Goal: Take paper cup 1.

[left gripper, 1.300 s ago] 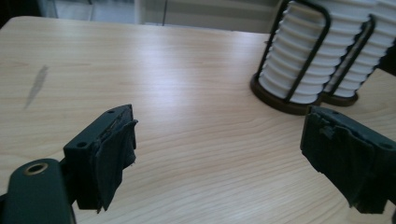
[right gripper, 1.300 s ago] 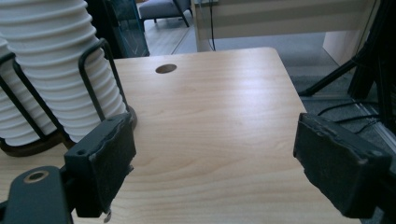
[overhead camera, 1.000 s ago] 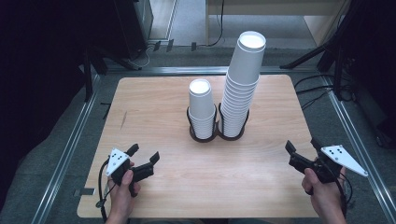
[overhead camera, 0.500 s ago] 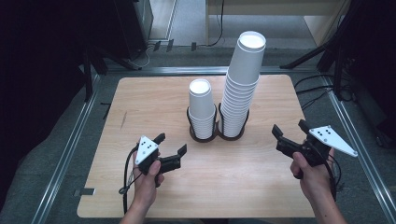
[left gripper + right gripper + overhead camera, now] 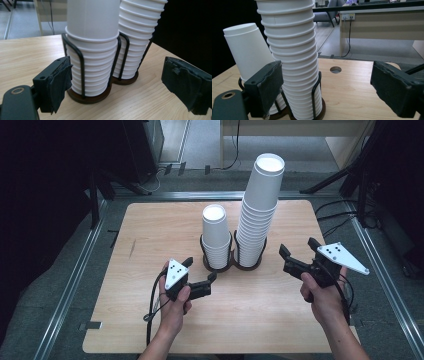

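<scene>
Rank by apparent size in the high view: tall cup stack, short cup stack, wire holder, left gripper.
1. tall cup stack
2. short cup stack
3. left gripper, close to the short stack in look and nearer the camera, so unsure
4. wire holder, mostly hidden by cups

Two cup stacks in a holder at mid-table, my grippers either side of it.

I take the holder [image 5: 233, 264] as my landmark: it stands on the table [image 5: 150, 230], about midway across. In its left ring sits the short stack [image 5: 216, 236], in its right ring the tall stack [image 5: 259, 215], the two just beside each other. My left gripper [image 5: 201, 270] is before the holder and to its left, near the short stack. My right gripper [image 5: 298, 251] is to the holder's right, near the tall stack. A hole [image 5: 335, 69] in the table lies behind the holder in the right gripper view. A desk [image 5: 382, 25] stands well behind the holder, off the table.
</scene>
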A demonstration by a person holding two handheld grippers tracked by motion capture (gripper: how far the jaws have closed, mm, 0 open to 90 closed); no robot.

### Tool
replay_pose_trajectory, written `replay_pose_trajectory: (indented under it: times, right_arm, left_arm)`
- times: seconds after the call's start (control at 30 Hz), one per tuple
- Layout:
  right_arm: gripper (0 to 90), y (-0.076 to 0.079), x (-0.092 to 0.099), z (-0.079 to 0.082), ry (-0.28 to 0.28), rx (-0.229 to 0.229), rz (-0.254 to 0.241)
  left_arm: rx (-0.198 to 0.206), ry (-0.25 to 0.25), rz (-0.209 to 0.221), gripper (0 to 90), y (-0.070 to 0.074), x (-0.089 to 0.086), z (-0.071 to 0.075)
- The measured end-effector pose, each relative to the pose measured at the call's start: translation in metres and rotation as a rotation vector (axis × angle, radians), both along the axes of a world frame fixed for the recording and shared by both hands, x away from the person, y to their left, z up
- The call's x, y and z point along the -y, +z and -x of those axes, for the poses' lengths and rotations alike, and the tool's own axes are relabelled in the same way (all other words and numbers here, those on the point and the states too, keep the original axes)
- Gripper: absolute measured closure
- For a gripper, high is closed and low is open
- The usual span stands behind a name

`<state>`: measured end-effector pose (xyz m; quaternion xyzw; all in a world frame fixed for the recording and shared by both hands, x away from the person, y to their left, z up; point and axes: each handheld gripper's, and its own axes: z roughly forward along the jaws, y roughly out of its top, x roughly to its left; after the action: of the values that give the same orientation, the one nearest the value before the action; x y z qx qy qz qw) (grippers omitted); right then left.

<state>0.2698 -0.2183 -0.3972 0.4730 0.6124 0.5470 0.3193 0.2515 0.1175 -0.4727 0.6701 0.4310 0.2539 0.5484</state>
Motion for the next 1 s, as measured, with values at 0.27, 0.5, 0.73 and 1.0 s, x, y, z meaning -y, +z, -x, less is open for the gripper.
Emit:
replay_pose_trajectory:
  times: [0.27, 0.5, 0.73, 1.0]
  right_arm:
    - [11.5, 0.016, -0.020, -0.002, 0.026, 0.015, 0.014]
    - [11.3, 0.028, -0.032, -0.006, 0.034, 0.021, 0.025]
    - [9.8, 0.040, -0.044, -0.014, 0.066, 0.010, 0.025]
    - [8.3, 0.050, -0.049, -0.024, 0.060, -0.001, 0.022]
  left_arm:
    - [0.025, -0.026, -0.017, 9.7, 0.010, 0.025, -0.002]
    - [0.033, -0.049, -0.027, 9.7, 0.018, 0.054, -0.011]
    - [0.037, -0.050, -0.022, 9.7, 0.021, 0.070, -0.021]
    - [0.041, -0.039, -0.025, 9.7, 0.024, 0.087, -0.033]
